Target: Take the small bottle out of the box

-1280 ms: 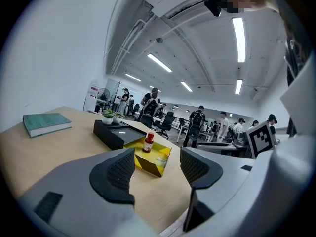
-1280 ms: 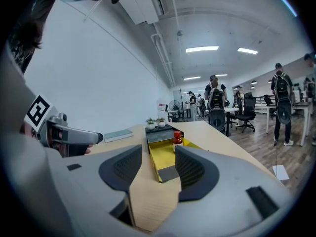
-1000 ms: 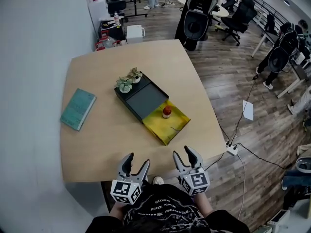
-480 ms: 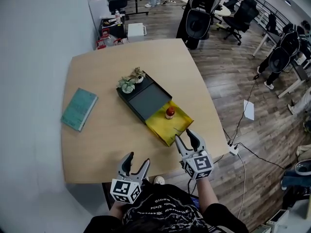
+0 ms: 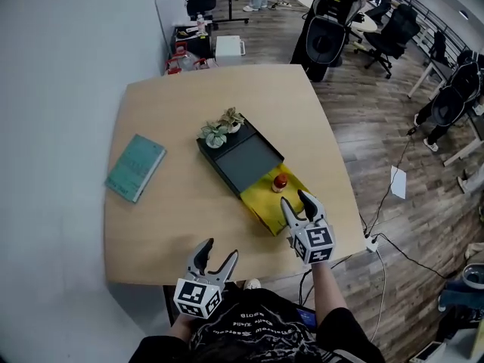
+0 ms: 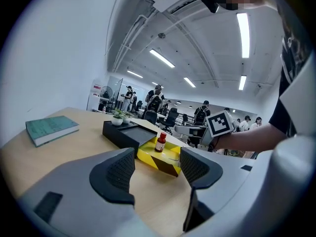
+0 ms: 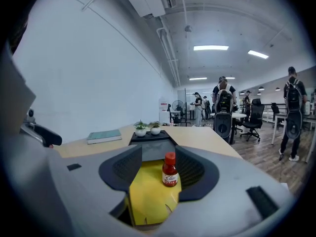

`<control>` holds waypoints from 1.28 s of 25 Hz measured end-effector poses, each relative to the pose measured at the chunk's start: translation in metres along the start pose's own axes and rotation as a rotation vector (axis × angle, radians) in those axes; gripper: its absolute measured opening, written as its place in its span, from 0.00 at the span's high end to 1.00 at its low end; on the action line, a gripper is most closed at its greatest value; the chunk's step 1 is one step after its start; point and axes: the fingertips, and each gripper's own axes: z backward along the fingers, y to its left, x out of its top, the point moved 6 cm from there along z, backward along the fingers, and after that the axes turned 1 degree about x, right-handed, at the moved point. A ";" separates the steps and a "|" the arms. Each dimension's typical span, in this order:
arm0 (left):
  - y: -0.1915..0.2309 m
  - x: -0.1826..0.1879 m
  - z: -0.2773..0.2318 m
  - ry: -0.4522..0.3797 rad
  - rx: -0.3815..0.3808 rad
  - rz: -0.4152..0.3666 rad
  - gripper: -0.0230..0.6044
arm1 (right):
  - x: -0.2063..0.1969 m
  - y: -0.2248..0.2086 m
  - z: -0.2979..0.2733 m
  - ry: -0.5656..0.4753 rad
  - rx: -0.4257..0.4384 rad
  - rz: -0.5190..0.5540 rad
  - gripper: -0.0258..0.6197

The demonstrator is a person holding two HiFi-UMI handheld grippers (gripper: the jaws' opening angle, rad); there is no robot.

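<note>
The small bottle [image 7: 170, 170], red cap up, stands upright in the yellow drawer [image 5: 266, 201] of the box, near where the drawer meets the black sleeve [image 5: 242, 159]. The right gripper [image 5: 296, 199] hovers over the drawer's open near end, jaws spread wide and aimed at the bottle. I'd say that spread is there to pass either side of it. No contact yet!

The right gripper view shows the bottle framed between the two pads with daylight on both sides. The head view adds that the tips sit just short of it.

The left gripper [image 5: 218, 249] hangs low at the table [image 5: 174, 225] edge, well apart from the box, jaws wide with nothing between them. It looks parked to keep the lane clear. Its own view gives the side-on angle the others lack: the drawer's striped outer wall, with the bottle rising above it.

Two small potted plants [image 5: 220, 130] sit on the sleeve's far end. A teal book [image 5: 135, 167] lies well apart on the box's left side.
</note>
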 end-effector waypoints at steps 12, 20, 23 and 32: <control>0.019 0.007 -0.003 0.017 0.019 -0.023 0.49 | -0.028 -0.016 -0.062 0.112 -0.032 -0.015 0.62; 0.031 0.006 0.001 0.047 0.040 -0.017 0.49 | -0.038 -0.029 -0.088 0.155 -0.061 -0.051 0.62; 0.039 0.003 0.004 0.053 0.063 0.018 0.49 | -0.037 -0.029 -0.096 0.171 -0.054 -0.049 0.62; 0.080 -0.009 0.020 0.031 0.186 0.182 0.49 | -0.044 -0.029 -0.113 0.177 -0.103 -0.096 0.62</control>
